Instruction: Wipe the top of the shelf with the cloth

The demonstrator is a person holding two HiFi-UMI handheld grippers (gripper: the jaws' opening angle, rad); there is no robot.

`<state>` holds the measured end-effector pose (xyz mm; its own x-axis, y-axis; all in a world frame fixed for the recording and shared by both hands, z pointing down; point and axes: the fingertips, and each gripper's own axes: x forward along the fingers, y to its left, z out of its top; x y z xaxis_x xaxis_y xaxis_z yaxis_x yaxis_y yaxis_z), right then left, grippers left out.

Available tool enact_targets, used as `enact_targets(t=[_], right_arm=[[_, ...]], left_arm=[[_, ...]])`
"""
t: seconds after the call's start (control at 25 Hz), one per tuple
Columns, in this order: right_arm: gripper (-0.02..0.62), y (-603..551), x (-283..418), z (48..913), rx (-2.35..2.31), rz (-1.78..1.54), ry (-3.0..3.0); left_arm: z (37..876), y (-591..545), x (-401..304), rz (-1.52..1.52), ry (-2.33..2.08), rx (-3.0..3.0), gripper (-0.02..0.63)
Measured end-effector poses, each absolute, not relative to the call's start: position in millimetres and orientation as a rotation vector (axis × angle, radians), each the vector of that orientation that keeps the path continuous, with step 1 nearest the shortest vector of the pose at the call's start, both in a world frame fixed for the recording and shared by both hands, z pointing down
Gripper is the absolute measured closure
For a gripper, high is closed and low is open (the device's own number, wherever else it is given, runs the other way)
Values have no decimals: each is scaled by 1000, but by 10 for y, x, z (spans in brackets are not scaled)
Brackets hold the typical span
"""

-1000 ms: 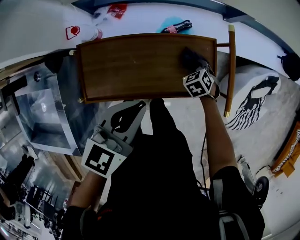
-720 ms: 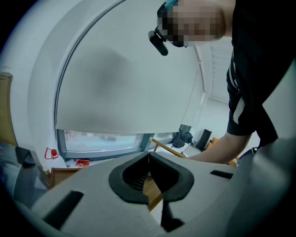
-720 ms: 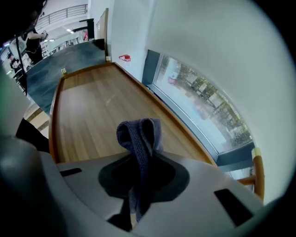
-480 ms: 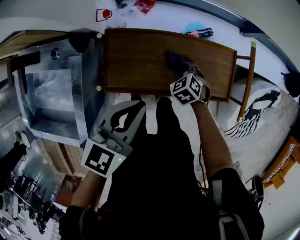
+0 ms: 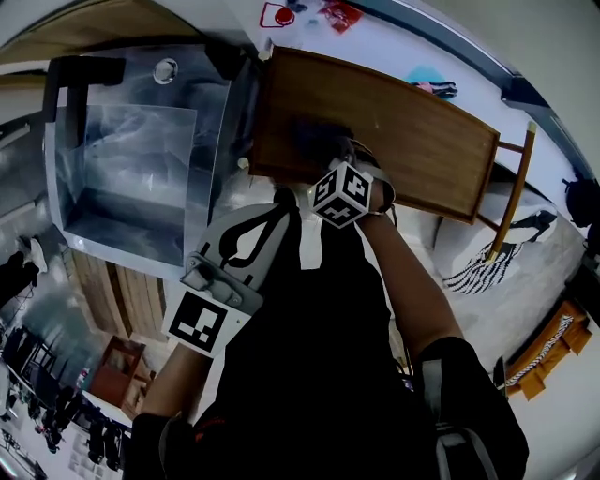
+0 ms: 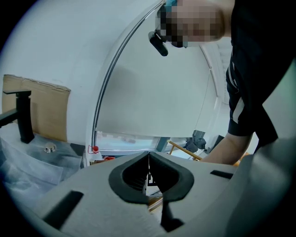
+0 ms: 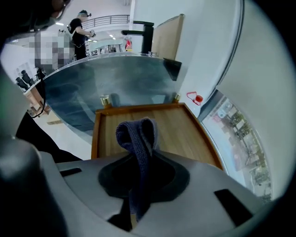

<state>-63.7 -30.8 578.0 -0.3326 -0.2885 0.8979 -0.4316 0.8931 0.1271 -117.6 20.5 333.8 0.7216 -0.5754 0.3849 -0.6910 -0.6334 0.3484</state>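
Note:
The shelf top [image 5: 412, 131] is a brown wooden board with a raised rim, running from upper left to right in the head view. My right gripper [image 5: 323, 157] is over its left end, shut on a dark grey-blue cloth [image 5: 312, 139] that rests on the wood. In the right gripper view the cloth [image 7: 138, 139] stands folded between the shut jaws, with the shelf top [image 7: 178, 132] beyond it. My left gripper [image 5: 270, 219] hangs low by the person's body, away from the shelf. Its jaws are shut with nothing in them [image 6: 149, 178].
A steel sink [image 5: 131, 155] wrapped in plastic, with a black tap [image 5: 82, 70], adjoins the shelf's left end. Small red [image 5: 339, 14] and blue [image 5: 427, 80] items lie on the white surface beyond the shelf. A wooden frame [image 5: 516, 183] stands at its right end.
The right gripper has dragged the cloth along the shelf top from the right end to the left end. The left gripper has kept its place.

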Motion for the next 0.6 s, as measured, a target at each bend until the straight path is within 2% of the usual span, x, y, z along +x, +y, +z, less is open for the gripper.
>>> enact_targets(t=[0.32, 0.6], right_arm=[[548, -128, -1388, 5886, 386, 108, -1977], [548, 7, -1576, 5995, 326, 112, -1966]], left_arm=[[3359, 271, -1660, 313, -1039, 2412, 584], [3361, 307, -1771, 304, -1042, 2408, 584]])
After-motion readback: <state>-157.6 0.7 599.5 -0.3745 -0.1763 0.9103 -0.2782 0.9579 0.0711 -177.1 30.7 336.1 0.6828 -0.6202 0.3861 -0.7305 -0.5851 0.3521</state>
